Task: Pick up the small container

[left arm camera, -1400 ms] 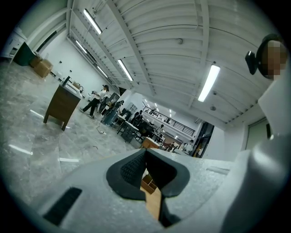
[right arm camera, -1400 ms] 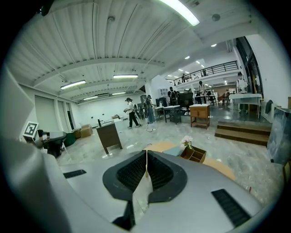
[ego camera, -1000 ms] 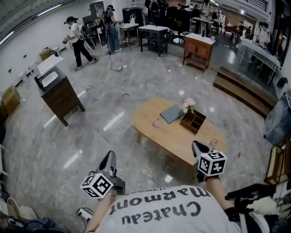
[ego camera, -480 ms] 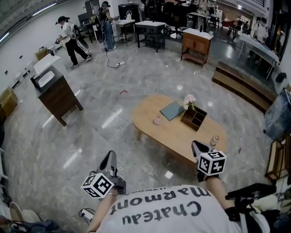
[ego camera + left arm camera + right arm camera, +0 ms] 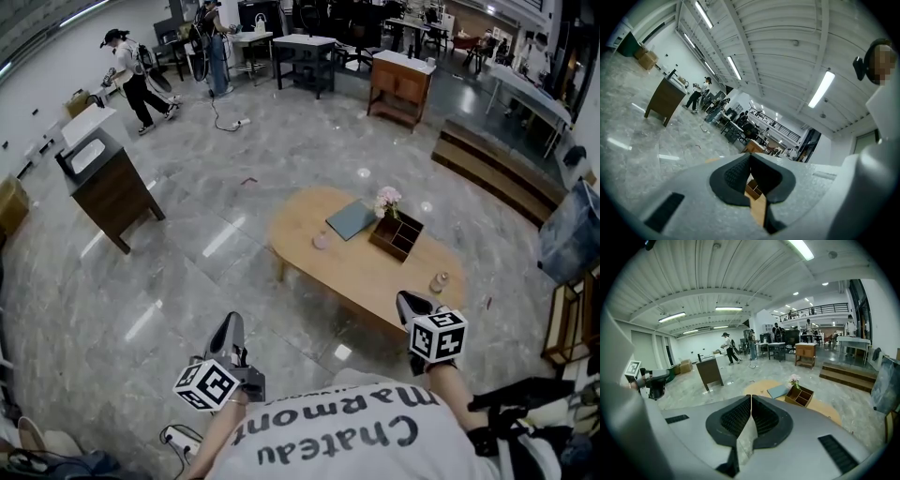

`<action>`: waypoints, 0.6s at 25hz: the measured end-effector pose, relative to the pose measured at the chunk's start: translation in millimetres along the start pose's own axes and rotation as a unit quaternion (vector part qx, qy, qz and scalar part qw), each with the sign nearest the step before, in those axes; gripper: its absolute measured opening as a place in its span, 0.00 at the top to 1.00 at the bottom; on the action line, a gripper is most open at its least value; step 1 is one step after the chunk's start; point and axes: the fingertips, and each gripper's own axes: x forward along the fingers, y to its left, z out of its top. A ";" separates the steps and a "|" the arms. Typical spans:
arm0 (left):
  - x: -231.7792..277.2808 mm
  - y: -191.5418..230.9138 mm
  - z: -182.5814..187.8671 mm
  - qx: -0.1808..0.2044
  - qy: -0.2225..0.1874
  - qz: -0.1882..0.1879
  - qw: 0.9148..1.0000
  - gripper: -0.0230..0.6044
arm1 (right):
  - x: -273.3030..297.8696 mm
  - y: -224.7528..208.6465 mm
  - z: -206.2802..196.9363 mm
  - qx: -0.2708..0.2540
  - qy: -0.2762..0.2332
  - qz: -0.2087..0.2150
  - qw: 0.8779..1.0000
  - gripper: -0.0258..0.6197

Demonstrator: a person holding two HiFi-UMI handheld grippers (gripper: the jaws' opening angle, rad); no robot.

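Observation:
A low oval wooden table (image 5: 309,217) stands on the grey floor ahead of me. Near its left end sits a small pink container (image 5: 322,241). A small clear jar (image 5: 438,281) stands near the table's near right edge. Between them lie a grey-blue book (image 5: 352,219) and a brown compartment box (image 5: 396,234) with pink flowers (image 5: 387,200). My left gripper (image 5: 228,322) is shut and empty, well short of the table. My right gripper (image 5: 405,298) is also shut and empty, its tip near the table's near edge, left of the jar. The right gripper view shows the box (image 5: 799,396) beyond the shut pads (image 5: 740,416).
A dark wooden cabinet (image 5: 108,183) stands at the left. A long low bench (image 5: 487,178) runs along the right, with a wooden sideboard (image 5: 401,89) behind the table. People (image 5: 127,75) walk at the far left. A cable (image 5: 230,124) lies on the floor. A blue-wrapped object (image 5: 570,234) stands at the right edge.
The view has drifted, so the table sits a little higher and further left in the picture. The walking person at the back has moved left. Both grippers stay shut and empty.

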 end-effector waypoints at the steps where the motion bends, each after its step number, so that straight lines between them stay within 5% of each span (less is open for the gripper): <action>1: -0.6 1.4 -2.7 -0.002 0.004 0.003 1.000 0.94 | 0.0 0.1 -2.5 0.001 0.004 0.000 1.000 0.94; 15: 18.8 35.4 4.1 0.004 0.003 0.044 0.999 0.94 | 67.7 16.1 11.8 -0.005 0.014 0.044 0.999 0.94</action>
